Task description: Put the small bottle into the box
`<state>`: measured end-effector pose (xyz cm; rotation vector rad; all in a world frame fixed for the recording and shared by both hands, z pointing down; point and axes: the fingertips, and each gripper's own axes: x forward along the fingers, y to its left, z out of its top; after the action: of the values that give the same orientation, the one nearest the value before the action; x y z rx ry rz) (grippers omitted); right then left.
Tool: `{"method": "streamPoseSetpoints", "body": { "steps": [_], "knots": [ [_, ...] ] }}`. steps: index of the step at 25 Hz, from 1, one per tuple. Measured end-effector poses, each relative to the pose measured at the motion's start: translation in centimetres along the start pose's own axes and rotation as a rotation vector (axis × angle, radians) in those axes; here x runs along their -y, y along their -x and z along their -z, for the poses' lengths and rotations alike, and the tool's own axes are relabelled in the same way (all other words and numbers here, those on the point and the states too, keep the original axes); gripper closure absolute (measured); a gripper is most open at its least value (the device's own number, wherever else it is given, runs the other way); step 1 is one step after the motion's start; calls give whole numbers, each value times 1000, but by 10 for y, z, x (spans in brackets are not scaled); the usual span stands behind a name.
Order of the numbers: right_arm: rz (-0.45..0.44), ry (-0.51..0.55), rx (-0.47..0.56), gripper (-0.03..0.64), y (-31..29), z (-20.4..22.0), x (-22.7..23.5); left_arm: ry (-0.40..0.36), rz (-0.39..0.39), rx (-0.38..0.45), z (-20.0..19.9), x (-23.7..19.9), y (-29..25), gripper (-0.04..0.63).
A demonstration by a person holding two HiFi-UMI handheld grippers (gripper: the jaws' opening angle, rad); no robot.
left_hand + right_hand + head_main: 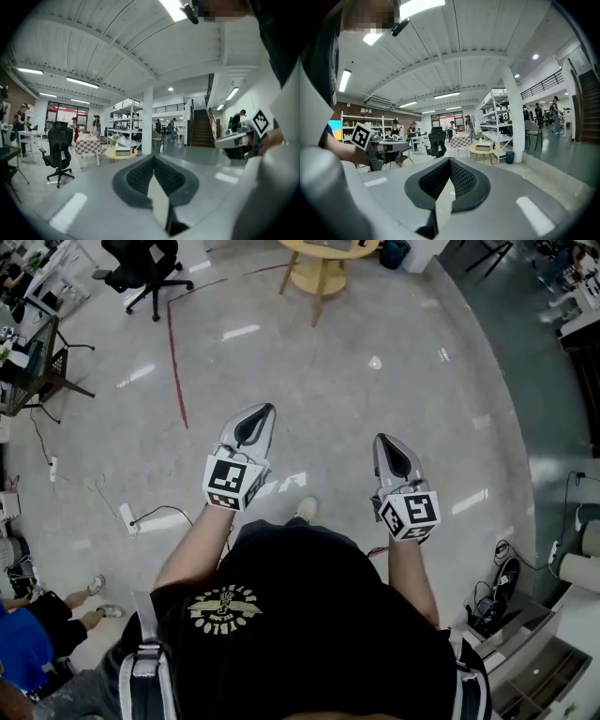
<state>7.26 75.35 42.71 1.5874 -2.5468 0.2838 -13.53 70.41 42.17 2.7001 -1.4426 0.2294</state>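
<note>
No small bottle or box can be told apart in any view. I stand on an open grey floor and hold both grippers out level in front of my black shirt. My left gripper has its jaws together with nothing between them, and its own view shows the tips meeting. My right gripper is shut and empty too, with its tips closed. Each gripper shows at the edge of the other's view: the right gripper and the left gripper.
A round wooden table stands ahead, with a flat grey item on top. A black office chair is at the far left, beside a red floor line. Cables and a power strip lie at the left. Shelves are at the lower right.
</note>
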Motion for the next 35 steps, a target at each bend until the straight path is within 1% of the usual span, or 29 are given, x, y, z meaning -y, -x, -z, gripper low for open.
{"method": "streamPoseSetpoints", "body": {
  "steps": [3, 5, 9, 13, 17, 19, 23, 29, 33, 35],
  "knots": [
    [-22, 11, 1, 609, -4, -2, 12, -22, -21, 23, -10, 1, -6, 595],
    [-19, 6, -4, 609, -8, -1, 21, -22, -33, 22, -10, 0, -6, 595],
    [-19, -24, -11, 609, -16, -2, 24, -7, -61, -5, 0, -11, 5, 595],
    [-36, -42, -19, 609, -25, -1, 22, 38, -99, -25, 11, -27, 11, 595],
    [-36, -49, -39, 609, -41, 1, 21, 45, -104, -33, 16, -43, 5, 595],
    [-28, -60, -45, 609, -49, 1, 20, 50, -98, -43, 17, -51, 1, 595],
    [-16, -66, -43, 609, -68, -2, 23, 34, -72, -39, 12, -63, -15, 595],
    [8, -86, -46, 609, -85, -7, 27, 42, -36, -52, 13, -77, -40, 595],
    [47, -82, -67, 609, -98, -5, 41, 36, 5, -49, 9, -84, -65, 595],
    [70, -79, -60, 609, -106, -12, 45, 35, 30, -43, 4, -91, -79, 595]
  ]
}}
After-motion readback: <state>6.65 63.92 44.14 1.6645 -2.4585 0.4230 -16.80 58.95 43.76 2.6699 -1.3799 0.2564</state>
